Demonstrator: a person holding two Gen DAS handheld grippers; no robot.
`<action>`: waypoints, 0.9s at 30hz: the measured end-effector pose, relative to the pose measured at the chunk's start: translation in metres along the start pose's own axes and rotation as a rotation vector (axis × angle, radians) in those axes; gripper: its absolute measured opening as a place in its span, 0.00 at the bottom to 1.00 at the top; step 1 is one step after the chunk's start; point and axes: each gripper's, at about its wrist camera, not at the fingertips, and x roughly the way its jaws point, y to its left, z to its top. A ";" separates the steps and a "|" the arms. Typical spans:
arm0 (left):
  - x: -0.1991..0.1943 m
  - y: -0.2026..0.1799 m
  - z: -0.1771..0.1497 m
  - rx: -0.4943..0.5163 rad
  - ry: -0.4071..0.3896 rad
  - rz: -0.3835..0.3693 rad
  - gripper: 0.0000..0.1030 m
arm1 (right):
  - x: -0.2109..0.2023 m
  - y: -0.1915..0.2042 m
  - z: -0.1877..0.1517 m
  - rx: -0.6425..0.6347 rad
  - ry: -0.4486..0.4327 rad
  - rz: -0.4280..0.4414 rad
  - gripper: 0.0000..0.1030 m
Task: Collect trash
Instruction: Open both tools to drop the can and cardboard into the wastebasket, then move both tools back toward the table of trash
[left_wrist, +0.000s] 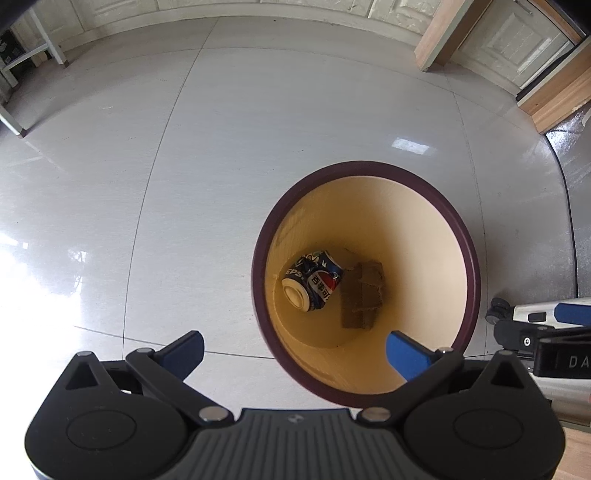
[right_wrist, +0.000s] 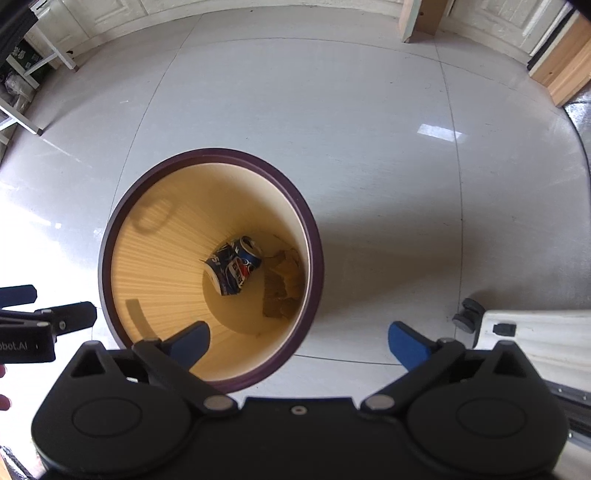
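Two pieces of trash lie at the bottom of the bin (right_wrist: 110, 236): a crushed can (right_wrist: 233, 266) on its side, cardboard scraps (right_wrist: 280, 291) just beside it; both sit below and ahead of the right gripper (right_wrist: 299, 341), jaws spread wide, empty; left gripper (left_wrist: 295, 350) likewise agape, holding nothing, over the near rim.

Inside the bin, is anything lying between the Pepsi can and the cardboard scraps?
Nothing: in both views the Pepsi can and cardboard scraps lie side by side.
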 end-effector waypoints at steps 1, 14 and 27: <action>-0.003 0.001 -0.002 -0.006 0.002 0.000 1.00 | -0.003 0.000 -0.002 0.004 -0.001 -0.001 1.00; -0.110 0.013 -0.016 -0.006 -0.048 0.015 1.00 | -0.097 0.023 -0.009 0.015 -0.034 -0.042 1.00; -0.280 0.022 -0.008 -0.018 -0.197 0.023 1.00 | -0.278 0.055 -0.011 -0.054 -0.154 -0.046 1.00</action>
